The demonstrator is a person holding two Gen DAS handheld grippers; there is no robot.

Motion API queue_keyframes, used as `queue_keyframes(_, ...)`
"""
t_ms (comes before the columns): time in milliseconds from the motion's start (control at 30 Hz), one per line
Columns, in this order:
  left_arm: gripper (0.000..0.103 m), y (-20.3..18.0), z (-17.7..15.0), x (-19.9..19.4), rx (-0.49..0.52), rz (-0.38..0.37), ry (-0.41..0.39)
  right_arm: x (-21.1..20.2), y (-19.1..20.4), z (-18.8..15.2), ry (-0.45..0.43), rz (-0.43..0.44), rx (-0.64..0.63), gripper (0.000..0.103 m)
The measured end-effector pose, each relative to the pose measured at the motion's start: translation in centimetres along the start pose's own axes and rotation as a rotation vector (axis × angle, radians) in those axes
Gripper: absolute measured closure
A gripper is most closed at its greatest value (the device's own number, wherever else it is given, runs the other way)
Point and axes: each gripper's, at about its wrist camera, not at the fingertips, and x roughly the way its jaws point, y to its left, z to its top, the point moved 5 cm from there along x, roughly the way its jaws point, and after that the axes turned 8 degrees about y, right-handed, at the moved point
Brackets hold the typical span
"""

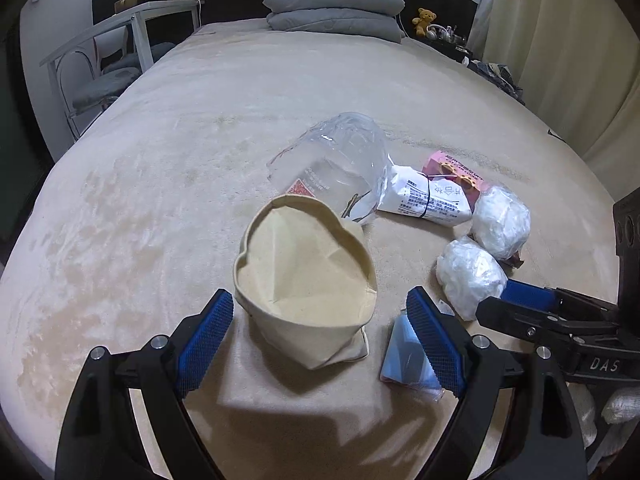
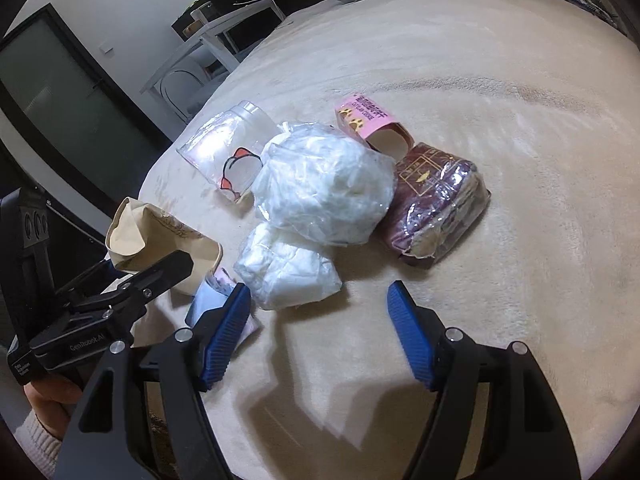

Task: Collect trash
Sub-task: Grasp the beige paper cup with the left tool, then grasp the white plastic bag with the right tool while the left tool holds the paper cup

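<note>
An open beige cloth bag stands on the bed, just in front of my open, empty left gripper; it also shows in the right wrist view. Trash lies to its right: a clear plastic bag, a white printed packet, a pink cookie box, two crumpled white plastic bundles and a light blue packet. My right gripper is open and empty, just short of the nearer bundle. A maroon wrapper lies beyond.
The beige blanket covers the whole bed. Grey folded pillows sit at the headboard. A white chair and table stand left of the bed. A teddy bear and clutter sit on the right nightstand.
</note>
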Motion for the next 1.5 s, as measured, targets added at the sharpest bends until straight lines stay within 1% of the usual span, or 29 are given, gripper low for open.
queue_keyframes(100, 0.016, 0.1, 0.1, 0.1, -0.008, 0.008, 0.002, 0.0, 0.2, 0.2, 0.000, 0.012, 0.004, 0.031)
queue_keyframes(133, 0.016, 0.2, 0.2, 0.2, -0.011, 0.011, 0.002, 0.1, 0.1, 0.2, 0.005, 0.021, 0.013, 0.023)
queue_keyframes(167, 0.016, 0.3, 0.3, 0.3, -0.016, 0.012, 0.003, 0.3, 0.0, 0.2, 0.009, 0.027, 0.019, 0.021)
queue_keyframes(333, 0.018, 0.4, 0.7, 0.7, -0.022, 0.012, 0.007, 0.5, -0.1, 0.5, -0.001, 0.017, 0.025, 0.021)
queue_keyframes(400, 0.044, 0.2, 0.8, 0.9, -0.012, 0.001, 0.015, 0.6, 0.0, 0.5, -0.004, 0.009, 0.018, 0.022)
queue_keyframes(433, 0.046, 0.1, 0.7, 1.0, -0.003, 0.013, 0.018, 0.6, 0.0, 0.4, -0.004, 0.001, 0.014, 0.027)
queue_keyframes(467, 0.048, 0.1, 0.7, 1.0, 0.004, 0.020, 0.012, 0.7, 0.1, 0.5, -0.007, -0.001, 0.006, 0.031)
queue_keyframes(500, 0.049, 0.0, 0.6, 1.0, 0.006, 0.017, 0.010, 0.7, 0.2, 0.5, -0.009, 0.004, -0.002, 0.037)
queue_keyframes(533, 0.049, -0.1, 0.6, 0.9, 0.009, 0.015, 0.006, 0.8, 0.5, 0.5, -0.007, 0.013, -0.009, 0.045)
queue_keyframes(567, 0.050, -0.2, 0.5, 0.8, 0.015, 0.021, 0.001, 0.9, 0.8, 0.5, -0.005, 0.013, -0.020, 0.050)
queue_keyframes(633, 0.050, -0.5, 0.4, 0.6, 0.025, 0.023, -0.006, 0.9, 1.2, 0.3, -0.012, -0.007, -0.043, 0.050)
queue_keyframes(733, 0.051, -1.0, 0.2, 0.3, 0.037, 0.025, -0.016, 0.7, 1.3, 0.1, -0.019, -0.005, -0.044, 0.053)
queue_keyframes(933, 0.051, -0.8, -0.5, -0.4, 0.022, 0.014, -0.037, -0.5, 1.5, -0.7, -0.039, 0.009, -0.046, 0.054)
queue_keyframes(1067, 0.052, -0.9, -1.1, -1.1, 0.013, 0.004, -0.055, -1.5, 1.8, -1.4, -0.042, 0.043, -0.043, 0.054)
queue_keyframes(1167, 0.052, -1.0, -1.6, -1.7, 0.001, -0.006, -0.069, -2.2, 2.0, -2.1, -0.034, 0.085, -0.027, 0.054)
queue_keyframes(1500, 0.052, -1.5, -3.1, -3.6, -0.009, -0.021, -0.110, -4.1, 1.7, -3.2, -0.068, 0.082, -0.016, 0.054)
